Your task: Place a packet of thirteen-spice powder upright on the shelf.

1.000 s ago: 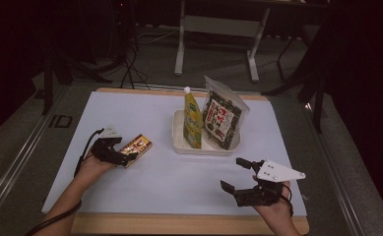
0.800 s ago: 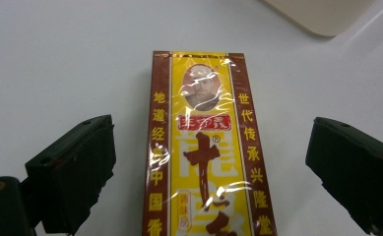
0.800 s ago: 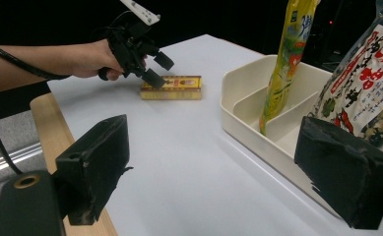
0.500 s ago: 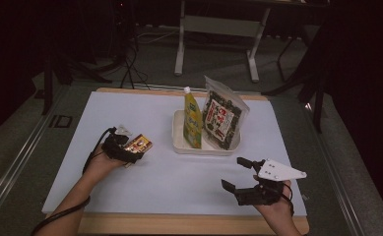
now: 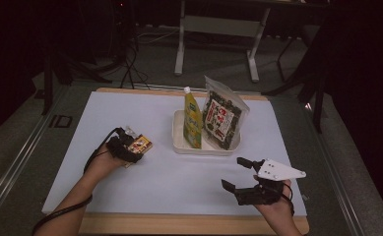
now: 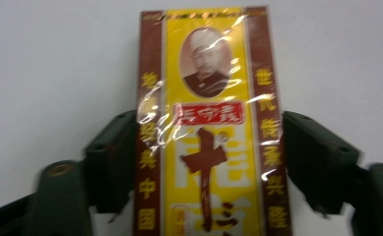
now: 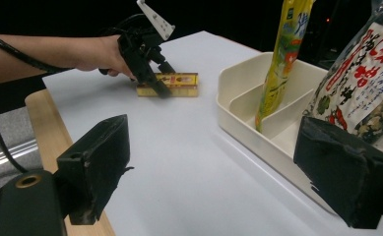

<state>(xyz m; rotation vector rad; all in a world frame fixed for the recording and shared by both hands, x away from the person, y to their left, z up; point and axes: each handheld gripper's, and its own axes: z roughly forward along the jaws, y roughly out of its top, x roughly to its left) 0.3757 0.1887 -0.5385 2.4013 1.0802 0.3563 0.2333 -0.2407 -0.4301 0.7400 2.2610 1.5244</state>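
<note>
In the high view, the left hand-held gripper (image 5: 132, 147) is straddling a yellow box (image 5: 139, 145) lying on the table (image 5: 169, 177), left of the tray (image 5: 179, 142). In the left gripper view, its jaws, just closing, are flanking the box, contact unclear. In the right gripper view, the right hand-held gripper (image 7: 213, 172) is gaping, holding nothing.

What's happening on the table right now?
A person's left gripper straddles a flat yellow-and-maroon cellophane-wrapped box lying on the white table sheet; its jaws have just been closing, the box between them. The right gripper hovers open near the cream divided tray holding a yellow bottle and a seaweed snack bag.
</note>
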